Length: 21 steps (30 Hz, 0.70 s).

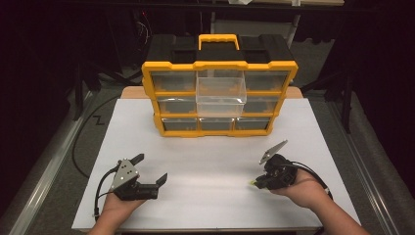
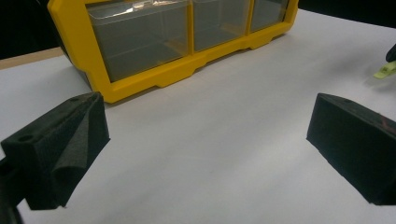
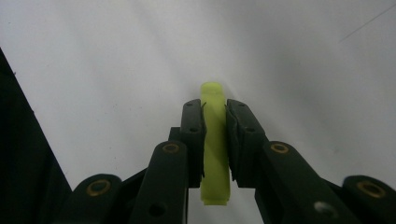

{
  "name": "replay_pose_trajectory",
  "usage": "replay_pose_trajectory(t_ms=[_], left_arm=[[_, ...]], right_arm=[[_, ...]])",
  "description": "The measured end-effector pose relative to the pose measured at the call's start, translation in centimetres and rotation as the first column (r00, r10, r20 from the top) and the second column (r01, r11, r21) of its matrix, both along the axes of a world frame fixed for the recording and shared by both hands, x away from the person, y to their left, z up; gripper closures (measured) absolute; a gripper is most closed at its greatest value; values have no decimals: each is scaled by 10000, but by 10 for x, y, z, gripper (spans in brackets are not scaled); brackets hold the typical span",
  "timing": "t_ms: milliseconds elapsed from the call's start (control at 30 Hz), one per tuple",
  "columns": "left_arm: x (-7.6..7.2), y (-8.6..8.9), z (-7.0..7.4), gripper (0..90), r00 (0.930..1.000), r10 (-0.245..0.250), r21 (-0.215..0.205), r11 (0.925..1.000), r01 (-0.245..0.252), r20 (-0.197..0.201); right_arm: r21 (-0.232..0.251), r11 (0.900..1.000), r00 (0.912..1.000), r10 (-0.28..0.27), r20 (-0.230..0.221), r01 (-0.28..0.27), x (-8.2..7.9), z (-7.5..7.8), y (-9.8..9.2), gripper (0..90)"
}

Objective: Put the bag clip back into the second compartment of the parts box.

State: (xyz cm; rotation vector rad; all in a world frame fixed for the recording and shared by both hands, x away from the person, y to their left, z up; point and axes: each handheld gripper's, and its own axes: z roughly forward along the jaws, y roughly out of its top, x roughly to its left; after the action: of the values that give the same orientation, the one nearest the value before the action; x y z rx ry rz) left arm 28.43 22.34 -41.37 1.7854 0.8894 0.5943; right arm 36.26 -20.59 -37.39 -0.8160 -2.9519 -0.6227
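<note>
Clamping a yellow-green strip [image 3: 215,140] at lower right, the right gripper [image 1: 258,182] stood ready for the protruding clear drawer [image 1: 220,93]; the left gripper [image 1: 149,169] gaped, holding nothing.

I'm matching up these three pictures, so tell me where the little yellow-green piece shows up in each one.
High view: the yellow-green piece pokes out of the right gripper, lower right, over the white table.
Left gripper view: its tip at the far right edge.
Right gripper view: centre, clamped upright between the two black jaws.
Shared landmark: the white table in all three; the yellow drawer box in the first two.
</note>
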Motion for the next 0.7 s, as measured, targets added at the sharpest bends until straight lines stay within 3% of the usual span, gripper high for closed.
replay_pose_trajectory(t_ms=[700], left_arm=[[-1,0,0,3,10000,-45,7,10000,45,27]], right_arm=[[-102,9976,9971,681,-329,-685,7,41,12,795]])
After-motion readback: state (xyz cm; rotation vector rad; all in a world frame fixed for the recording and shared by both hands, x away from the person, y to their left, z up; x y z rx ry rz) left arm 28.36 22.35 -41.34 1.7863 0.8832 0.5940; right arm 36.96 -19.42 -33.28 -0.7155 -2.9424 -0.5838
